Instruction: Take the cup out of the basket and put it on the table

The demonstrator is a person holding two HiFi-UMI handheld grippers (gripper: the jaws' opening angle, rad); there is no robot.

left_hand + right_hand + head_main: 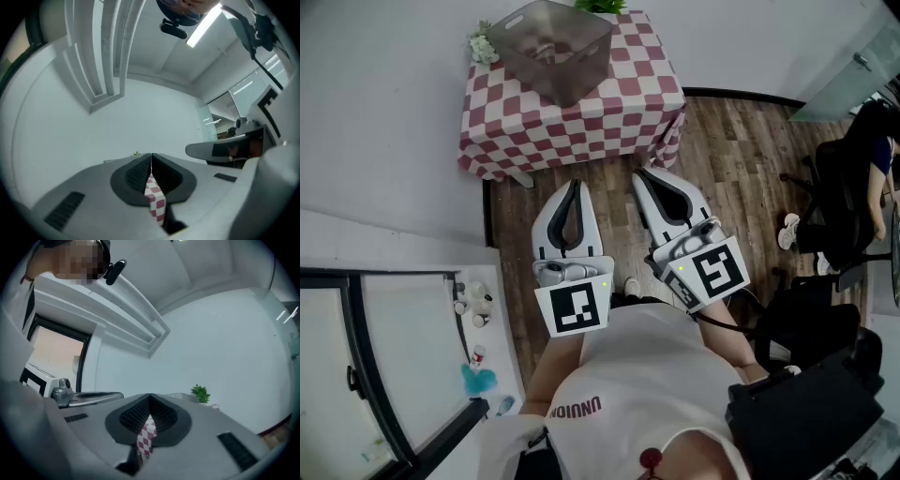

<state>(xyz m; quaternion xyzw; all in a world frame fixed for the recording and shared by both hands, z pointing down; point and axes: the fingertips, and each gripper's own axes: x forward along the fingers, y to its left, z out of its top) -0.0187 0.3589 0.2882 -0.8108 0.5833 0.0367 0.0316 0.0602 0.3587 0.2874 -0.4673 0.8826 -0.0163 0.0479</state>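
A grey see-through basket [553, 47] stands on a small table with a red-and-white checked cloth [628, 103] at the top of the head view. I cannot make out a cup inside it. Both grippers hang side by side over the wooden floor, short of the table and pointing toward it. My left gripper [574, 184] has its jaws together with nothing between them, and my right gripper [640, 173] is the same. In the left gripper view my left gripper [151, 155] shows only a strip of checked cloth [155, 199] below its tips. My right gripper [150, 396] shows the same cloth [146, 439].
White flowers [483, 45] sit on the table's left corner and a green plant [600, 6] [200, 393] behind the basket. A seated person on a black chair [848, 187] is at the right. A glass-fronted unit with small items [473, 305] lies at the left.
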